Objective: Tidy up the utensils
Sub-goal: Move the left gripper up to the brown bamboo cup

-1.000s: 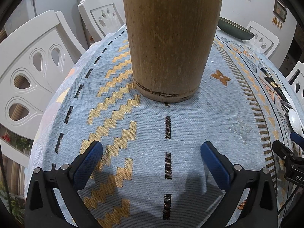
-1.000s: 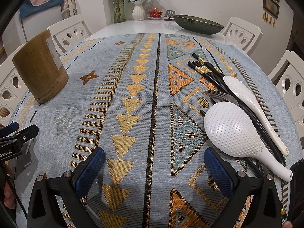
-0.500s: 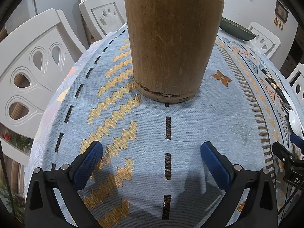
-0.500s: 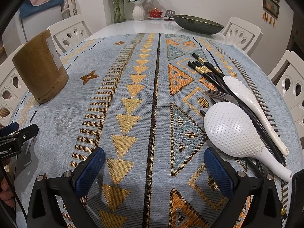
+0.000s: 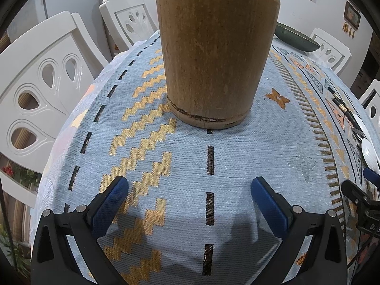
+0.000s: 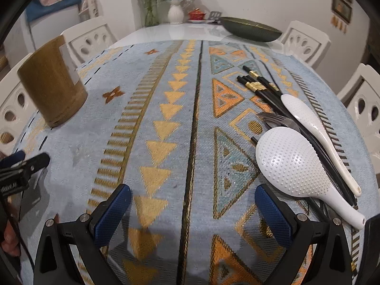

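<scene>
In the left wrist view, a white chair [image 5: 35, 90] filled the left edge of the frame. The left gripper [image 5: 188, 191] hovered at the bottom with its blue-padded fingers [image 5: 109, 204] spread wide and nothing between them, over the patterned blue tablecloth [image 5: 237, 156]. The bamboo utensil holder [image 5: 215, 57] stood upright at upper centre, well ahead of the fingertips. At the right edge lay a sliver of the utensil pile, with the black tip of the other gripper just below it.

In the right wrist view, the same bamboo utensil holder [image 6: 51, 83] stood at the upper left, with the left gripper's tip poking in at the left edge below it. The right gripper [image 6: 192, 198] sat at the bottom centre, its fingers [image 6: 273, 216] likewise spread apart and empty above the cloth. To the right lay the utensils in one heap: black chopsticks [image 6: 258, 86] with gold bands, a dark fork [image 6: 275, 118], a white soup spoon [image 6: 313, 133], and a dimpled white rice paddle [image 6: 292, 163] resting on top, just beside the right fingertip. A dark green bowl [image 6: 249, 28] sat at the upper right on the bare table beyond the cloth.
</scene>
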Demonstrator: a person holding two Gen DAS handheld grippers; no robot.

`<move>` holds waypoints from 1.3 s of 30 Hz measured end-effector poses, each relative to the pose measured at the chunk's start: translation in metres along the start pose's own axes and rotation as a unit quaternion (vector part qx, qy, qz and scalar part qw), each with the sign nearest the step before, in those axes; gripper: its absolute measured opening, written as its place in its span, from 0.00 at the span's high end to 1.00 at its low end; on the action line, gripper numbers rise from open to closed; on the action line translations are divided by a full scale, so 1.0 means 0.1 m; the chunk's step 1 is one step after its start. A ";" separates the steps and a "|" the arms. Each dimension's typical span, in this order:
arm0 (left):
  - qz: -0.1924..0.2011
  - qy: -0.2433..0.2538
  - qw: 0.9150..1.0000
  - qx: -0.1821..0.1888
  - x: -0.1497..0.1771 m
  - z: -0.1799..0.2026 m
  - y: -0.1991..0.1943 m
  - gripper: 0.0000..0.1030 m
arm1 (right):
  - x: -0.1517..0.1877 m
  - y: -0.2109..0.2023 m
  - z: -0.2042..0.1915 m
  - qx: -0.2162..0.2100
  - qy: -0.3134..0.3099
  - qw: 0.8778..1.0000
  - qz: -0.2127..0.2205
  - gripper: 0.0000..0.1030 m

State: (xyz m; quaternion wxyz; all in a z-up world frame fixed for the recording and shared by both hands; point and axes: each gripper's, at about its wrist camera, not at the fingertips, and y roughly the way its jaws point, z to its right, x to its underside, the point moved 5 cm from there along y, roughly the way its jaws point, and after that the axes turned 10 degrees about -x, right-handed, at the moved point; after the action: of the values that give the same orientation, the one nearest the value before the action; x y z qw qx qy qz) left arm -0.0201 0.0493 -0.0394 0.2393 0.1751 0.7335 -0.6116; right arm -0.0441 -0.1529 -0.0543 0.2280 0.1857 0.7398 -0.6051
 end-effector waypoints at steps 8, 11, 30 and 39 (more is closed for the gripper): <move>0.000 0.001 1.000 -0.001 0.00 0.00 0.00 0.00 | 0.06 -0.04 0.02 -0.041 -0.037 0.998 -0.023 0.00; 0.000 0.001 1.000 -0.001 0.00 -0.01 0.00 0.00 | 0.06 -0.04 0.01 -0.038 -0.041 0.998 -0.022 0.00; 0.049 0.001 0.999 0.022 -0.32 0.05 -0.20 0.01 | 0.06 -0.05 0.02 -0.037 -0.041 0.998 -0.020 0.00; 0.076 -0.015 0.996 0.032 -0.75 0.06 -0.06 0.01 | 0.06 -0.04 0.02 -0.037 -0.042 0.998 -0.021 0.00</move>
State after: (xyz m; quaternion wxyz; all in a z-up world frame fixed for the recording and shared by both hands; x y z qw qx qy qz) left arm 0.0395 0.0447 0.0072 0.2909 0.2288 0.6944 -0.6172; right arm -0.0511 -0.1558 -0.0542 0.2528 0.1363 0.7551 -0.5893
